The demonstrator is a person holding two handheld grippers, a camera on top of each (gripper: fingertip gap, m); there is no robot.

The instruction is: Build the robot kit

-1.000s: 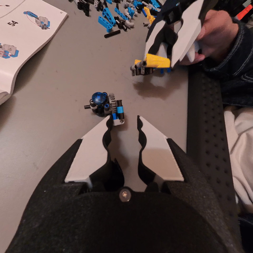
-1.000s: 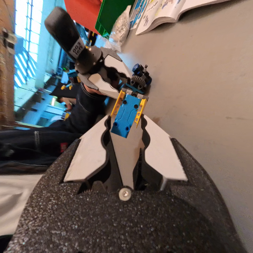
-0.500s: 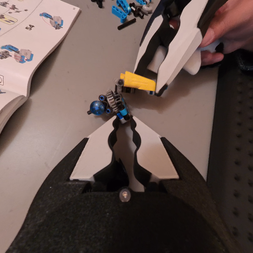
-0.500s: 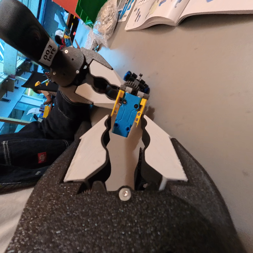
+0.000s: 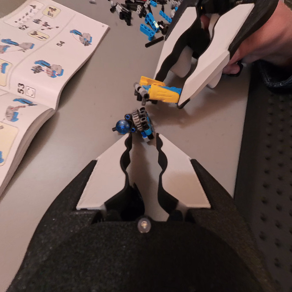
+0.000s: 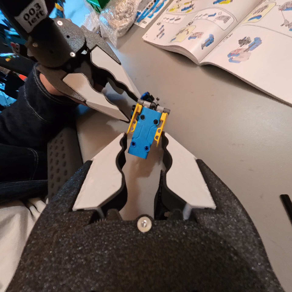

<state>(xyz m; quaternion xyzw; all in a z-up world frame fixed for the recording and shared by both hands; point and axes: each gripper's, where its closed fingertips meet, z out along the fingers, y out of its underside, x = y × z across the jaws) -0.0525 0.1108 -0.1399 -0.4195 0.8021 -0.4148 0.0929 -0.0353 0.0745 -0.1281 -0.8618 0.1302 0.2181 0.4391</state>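
A small black and grey gear assembly with a blue dome (image 5: 135, 124) lies on the grey table (image 5: 94, 142). My left gripper (image 5: 143, 136) is open, and the assembly's blue and white end sits just between its tips. My right gripper (image 6: 143, 134) is shut on a blue panel with yellow side beams (image 6: 142, 134). It holds the panel tilted just above the table, with its grey front end close to the gear assembly. The panel (image 5: 161, 93) and the right gripper (image 5: 169, 90) also show in the left wrist view. The left gripper's fingers (image 6: 98, 98) show in the right wrist view.
An open instruction booklet (image 5: 39, 63) lies at the left; it also shows in the right wrist view (image 6: 237, 39). Several loose blue, black and grey parts (image 5: 150, 23) lie at the back. A black perforated mat (image 5: 268, 158) runs along the right edge. A plastic bag (image 6: 117, 17) lies beyond. The gap from one gripper's tips to the other's is roughly 5 cm.
My right gripper brought the blue and yellow panel toward the gear assembly. My left gripper moved up to the assembly, narrowed on its end half a second ago, and its jaws now stand wider.
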